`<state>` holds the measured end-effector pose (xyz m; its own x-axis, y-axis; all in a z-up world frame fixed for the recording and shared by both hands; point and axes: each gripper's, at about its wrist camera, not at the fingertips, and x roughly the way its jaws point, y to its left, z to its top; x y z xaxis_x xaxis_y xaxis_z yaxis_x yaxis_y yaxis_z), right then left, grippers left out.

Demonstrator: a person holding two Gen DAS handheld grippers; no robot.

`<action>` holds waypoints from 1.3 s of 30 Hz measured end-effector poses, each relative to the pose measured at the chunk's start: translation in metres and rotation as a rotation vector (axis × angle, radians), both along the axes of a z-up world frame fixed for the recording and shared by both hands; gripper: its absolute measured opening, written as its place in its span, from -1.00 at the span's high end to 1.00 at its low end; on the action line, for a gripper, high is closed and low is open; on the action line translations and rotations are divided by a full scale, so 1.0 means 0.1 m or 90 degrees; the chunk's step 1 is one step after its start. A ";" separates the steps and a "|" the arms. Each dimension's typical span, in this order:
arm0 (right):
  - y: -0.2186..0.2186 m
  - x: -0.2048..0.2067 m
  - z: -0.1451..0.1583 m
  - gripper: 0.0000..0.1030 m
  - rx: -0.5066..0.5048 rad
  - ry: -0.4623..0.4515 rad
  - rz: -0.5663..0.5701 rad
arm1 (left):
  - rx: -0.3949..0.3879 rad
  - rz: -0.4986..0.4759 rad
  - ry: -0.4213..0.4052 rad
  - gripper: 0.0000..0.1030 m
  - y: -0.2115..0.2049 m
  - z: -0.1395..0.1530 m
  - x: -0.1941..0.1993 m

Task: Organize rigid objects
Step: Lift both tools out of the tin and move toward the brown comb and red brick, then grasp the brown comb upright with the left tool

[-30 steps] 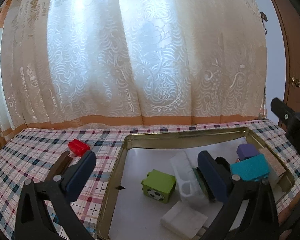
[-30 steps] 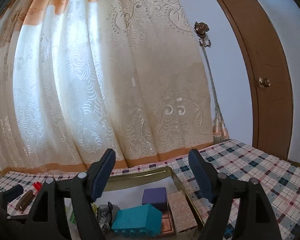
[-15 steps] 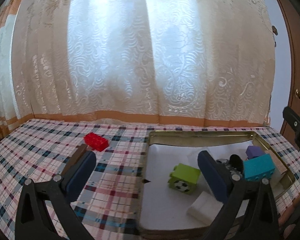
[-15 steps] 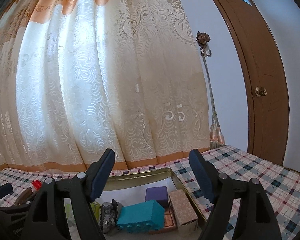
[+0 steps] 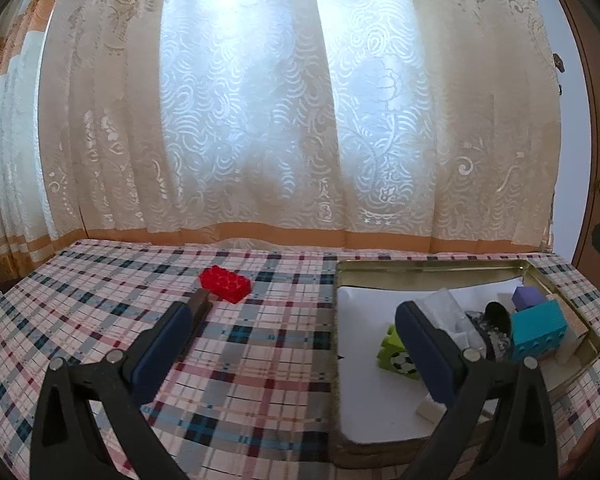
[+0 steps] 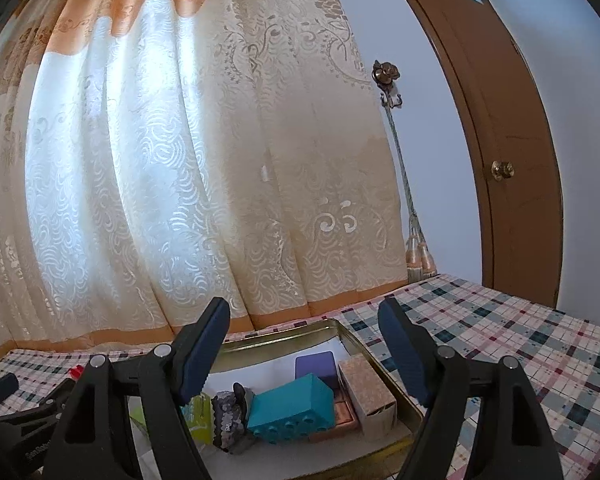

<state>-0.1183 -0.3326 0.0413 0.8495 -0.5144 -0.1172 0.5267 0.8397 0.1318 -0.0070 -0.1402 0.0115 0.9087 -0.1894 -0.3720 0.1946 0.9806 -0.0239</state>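
Left wrist view: tin tray (image 5: 428, 266) already holds several blocks; red brick (image 5: 225, 283) and brown piece (image 5: 199, 305) remain on cloth; left gripper (image 5: 292, 340) and right gripper (image 6: 304, 350) both spread, empty.

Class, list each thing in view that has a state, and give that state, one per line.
Left gripper: jaws open, empty.
Right gripper: jaws open, empty.
Red brick: on the tablecloth, outside the tin.
Tin tray: lidless, holding blocks.
Teal brick: inside the tin.
Door: closed.
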 end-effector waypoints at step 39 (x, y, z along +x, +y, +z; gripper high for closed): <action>1.16 0.54 -0.07 -0.53 -0.012 0.032 0.072 | -0.012 0.067 0.035 -0.99 0.99 -0.09 0.34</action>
